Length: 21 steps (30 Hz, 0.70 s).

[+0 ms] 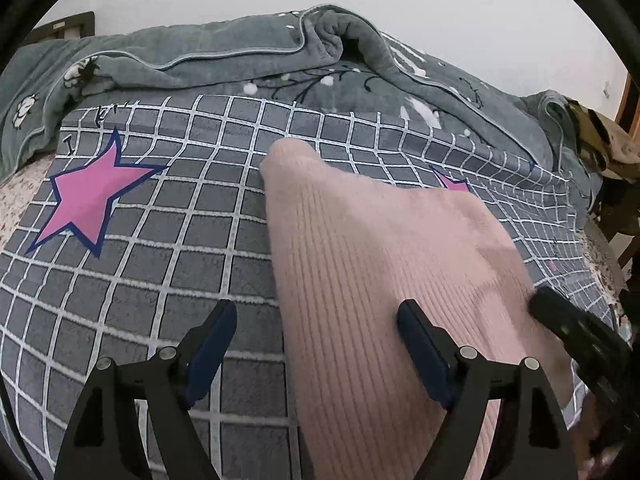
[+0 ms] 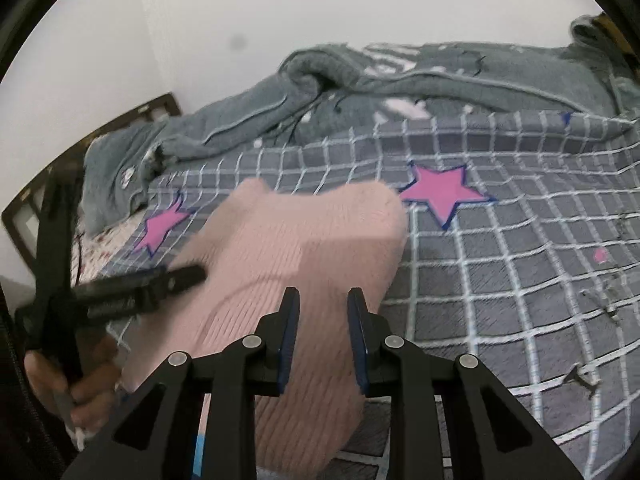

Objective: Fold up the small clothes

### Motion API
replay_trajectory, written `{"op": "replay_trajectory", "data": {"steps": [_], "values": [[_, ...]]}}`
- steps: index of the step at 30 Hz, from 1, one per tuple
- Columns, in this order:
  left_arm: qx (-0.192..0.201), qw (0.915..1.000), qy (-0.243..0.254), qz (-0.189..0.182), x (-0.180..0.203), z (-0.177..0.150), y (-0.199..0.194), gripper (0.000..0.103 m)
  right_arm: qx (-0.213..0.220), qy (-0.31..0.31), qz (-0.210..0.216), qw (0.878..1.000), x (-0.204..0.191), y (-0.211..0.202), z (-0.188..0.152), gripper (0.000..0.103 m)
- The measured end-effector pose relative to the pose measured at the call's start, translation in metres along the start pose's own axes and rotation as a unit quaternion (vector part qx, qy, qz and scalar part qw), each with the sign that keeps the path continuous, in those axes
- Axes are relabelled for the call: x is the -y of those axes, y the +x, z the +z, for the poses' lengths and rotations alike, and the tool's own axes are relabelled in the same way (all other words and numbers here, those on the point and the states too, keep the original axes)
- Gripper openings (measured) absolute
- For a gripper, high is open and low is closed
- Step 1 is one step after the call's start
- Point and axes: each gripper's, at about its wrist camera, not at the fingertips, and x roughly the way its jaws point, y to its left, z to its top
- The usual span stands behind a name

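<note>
L claw (image 1: 318, 354) wide apart over pink knit's (image 1: 360, 264) left edge

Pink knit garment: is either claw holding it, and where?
Left claw is open, holding nothing. Whether the right claw grips the pink knit garment cannot be told.

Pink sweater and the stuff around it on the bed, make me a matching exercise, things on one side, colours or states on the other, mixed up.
Things:
1. sweater
2. star
3. rumpled quilt
4. left gripper

Colours or states:
A. grey-green, bunched up by the wall
B. jaws wide apart, nothing pinched
C. pale pink, ribbed knit, lying on the checked blanket
D. bright pink with a dark blue outline

Pairs: 1-C, 2-D, 3-A, 4-B
</note>
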Motion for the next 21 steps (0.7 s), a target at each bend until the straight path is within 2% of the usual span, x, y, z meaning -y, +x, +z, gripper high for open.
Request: {"op": "replay_trajectory", "data": {"steps": [3,13,19,21], "values": [[-0.001,1.0000,-0.002,-0.008,-0.001,-0.007,-0.009,0.083,-0.030,-0.015,-0.024,0.999,-0.005,0.013,-0.007,0.025],[-0.019,0.9995,0.015,-0.021,0.005,-0.030,-0.043,0.081,-0.011,-0.021,-0.059,0.998,-0.013,-0.042,-0.007,0.025],[-0.011,0.9996,0.011,-0.025,0.011,-0.041,-0.071,0.081,-0.004,0.001,-0.063,0.998,-0.008,-0.076,-0.010,0.031],[-0.007,0.9997,0.010,-0.021,0.015,-0.043,-0.080,0.081,0.001,0.004,-0.069,0.998,-0.007,-0.087,-0.012,0.038]]}}
